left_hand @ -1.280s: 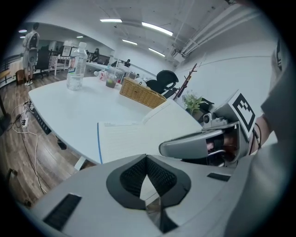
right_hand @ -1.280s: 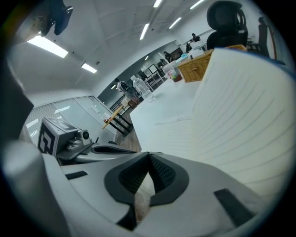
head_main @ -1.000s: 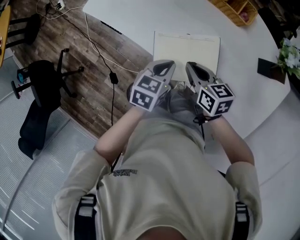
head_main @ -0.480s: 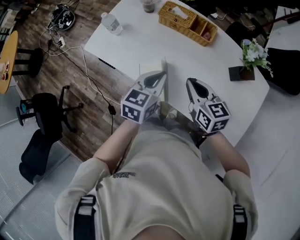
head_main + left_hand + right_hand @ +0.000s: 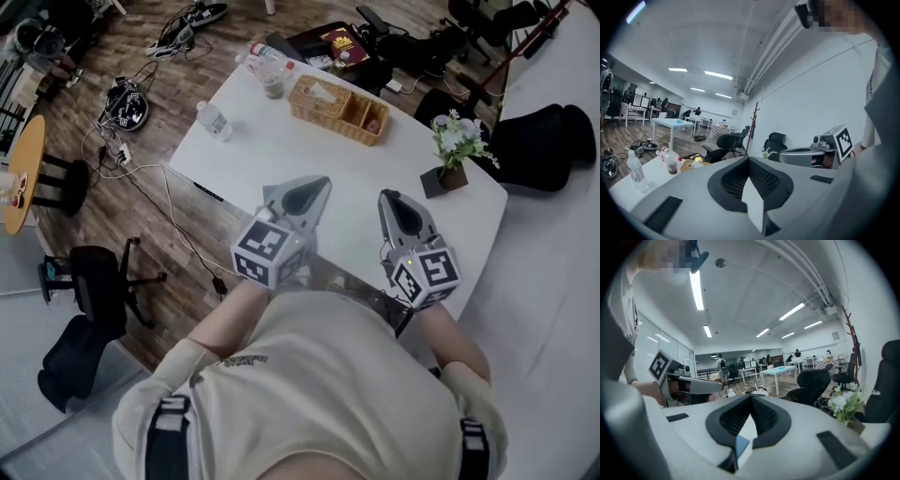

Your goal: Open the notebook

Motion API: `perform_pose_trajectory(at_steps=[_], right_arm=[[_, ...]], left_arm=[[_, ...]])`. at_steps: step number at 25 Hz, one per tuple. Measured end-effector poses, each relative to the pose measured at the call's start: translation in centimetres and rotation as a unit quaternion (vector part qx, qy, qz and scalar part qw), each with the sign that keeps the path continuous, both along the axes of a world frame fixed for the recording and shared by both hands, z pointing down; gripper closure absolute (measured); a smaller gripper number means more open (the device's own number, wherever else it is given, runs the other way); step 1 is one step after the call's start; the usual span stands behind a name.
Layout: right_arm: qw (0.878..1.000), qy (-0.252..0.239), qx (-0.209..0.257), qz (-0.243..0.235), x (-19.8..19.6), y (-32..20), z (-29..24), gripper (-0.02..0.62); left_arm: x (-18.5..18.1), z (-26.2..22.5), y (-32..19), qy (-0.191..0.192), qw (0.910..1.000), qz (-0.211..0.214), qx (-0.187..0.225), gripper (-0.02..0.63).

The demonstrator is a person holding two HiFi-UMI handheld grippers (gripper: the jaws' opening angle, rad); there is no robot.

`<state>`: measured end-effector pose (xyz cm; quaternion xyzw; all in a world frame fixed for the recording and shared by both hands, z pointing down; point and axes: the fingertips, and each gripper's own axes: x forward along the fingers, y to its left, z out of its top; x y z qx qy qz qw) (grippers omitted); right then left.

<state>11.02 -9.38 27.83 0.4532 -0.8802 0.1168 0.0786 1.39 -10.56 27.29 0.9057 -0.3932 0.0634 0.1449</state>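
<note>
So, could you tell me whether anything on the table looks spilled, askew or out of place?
Nothing stands out. The basket, bottle and flower pot stand upright on the table, and nothing is spilled. The notebook is not in view.

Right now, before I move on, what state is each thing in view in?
Left tongs: shut, nothing held.
Right tongs: shut, nothing held.
Clear plastic water bottle: upright on the white table.
Woven wicker basket: upright, items inside.
Small dark pot of white flowers: upright at the table's edge.
Notebook: not in view.
</note>
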Motion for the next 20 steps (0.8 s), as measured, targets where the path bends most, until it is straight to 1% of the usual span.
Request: perform_pose_trajectory(at_steps=[4,7,9,14,17,20], right_arm=[[0.999,-0.004,0.032,0.021,1.8,1.1,-1.7,0.591],[0.998,-0.002,0.054,0.037,2.9,1.5,-2.7,0.591],[0.997,0.001,0.064,0.047,3.7,1.6,-3.2,0.591],[0.994,0.004,0.089,0.059,4.3,1.7,-4.3,0.592],[0.993,0.011,0.104,0.058,4.0,1.8,-5.2,0.592],[0.993,0.017,0.108,0.051,3.6,1.9,-5.3,0.592]], left_arm=[[0.7,-3.2,0.7,0.007,0.9989,0.004,0.046,0.606],[0.7,-5.3,0.9,0.010,0.9961,-0.005,0.087,0.606],[0.7,-6.1,1.2,0.012,0.9942,-0.012,0.106,0.606],[0.6,-6.3,1.3,0.015,0.9916,-0.023,0.126,0.606],[0.8,-6.2,1.7,0.013,0.9914,-0.020,0.129,0.606],[1.0,-5.9,1.8,0.010,0.9914,-0.016,0.130,0.606]])
